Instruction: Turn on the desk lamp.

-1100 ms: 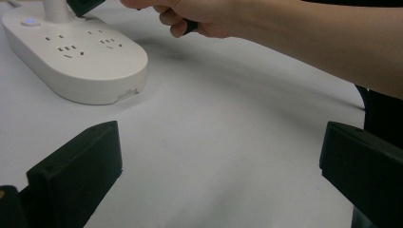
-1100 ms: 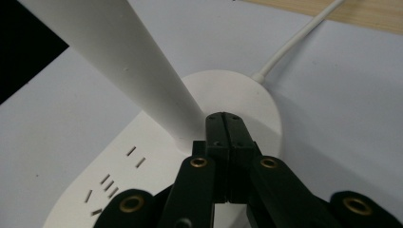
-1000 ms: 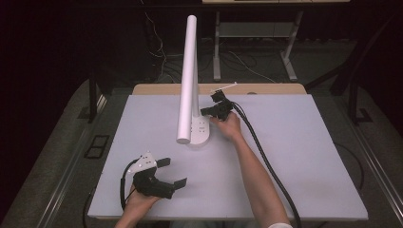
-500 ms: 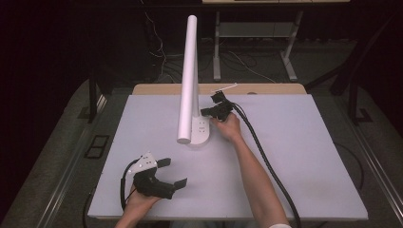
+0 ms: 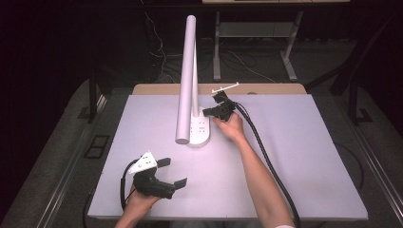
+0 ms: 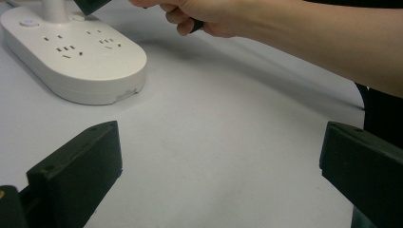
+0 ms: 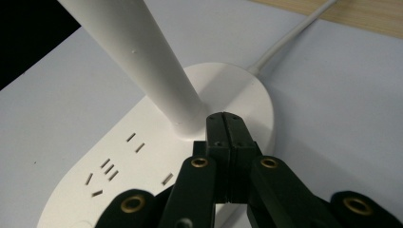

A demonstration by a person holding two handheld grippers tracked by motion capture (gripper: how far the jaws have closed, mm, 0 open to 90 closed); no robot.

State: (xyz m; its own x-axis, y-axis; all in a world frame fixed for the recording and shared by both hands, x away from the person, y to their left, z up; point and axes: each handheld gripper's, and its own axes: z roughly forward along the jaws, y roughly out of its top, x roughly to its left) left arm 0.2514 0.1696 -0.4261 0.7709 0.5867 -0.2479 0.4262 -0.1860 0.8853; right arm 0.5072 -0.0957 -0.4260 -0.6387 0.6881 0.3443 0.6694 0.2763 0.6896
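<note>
A white desk lamp stands mid-table; its oval base (image 5: 203, 134) carries socket slots, and a long tubular head (image 5: 186, 80) slants toward me. My right gripper (image 5: 207, 112) is shut with nothing between its jaws. Its tips (image 7: 225, 119) sit right at the foot of the lamp stem (image 7: 142, 61), over the base (image 7: 138, 166). My left gripper (image 5: 173, 172) rests open near the table's front left, far from the lamp. In the left gripper view its wide-apart jaws (image 6: 218, 175) frame bare table, with the base (image 6: 76, 61) and the person's right hand (image 6: 214, 16) beyond.
The lamp's white cord (image 7: 294, 33) runs off toward a wooden strip (image 5: 266, 89) at the table's back edge. The white table top (image 5: 309, 142) spreads wide to the right. The right gripper's black cable (image 5: 266, 156) trails along the forearm. Dark floor and desk legs lie behind.
</note>
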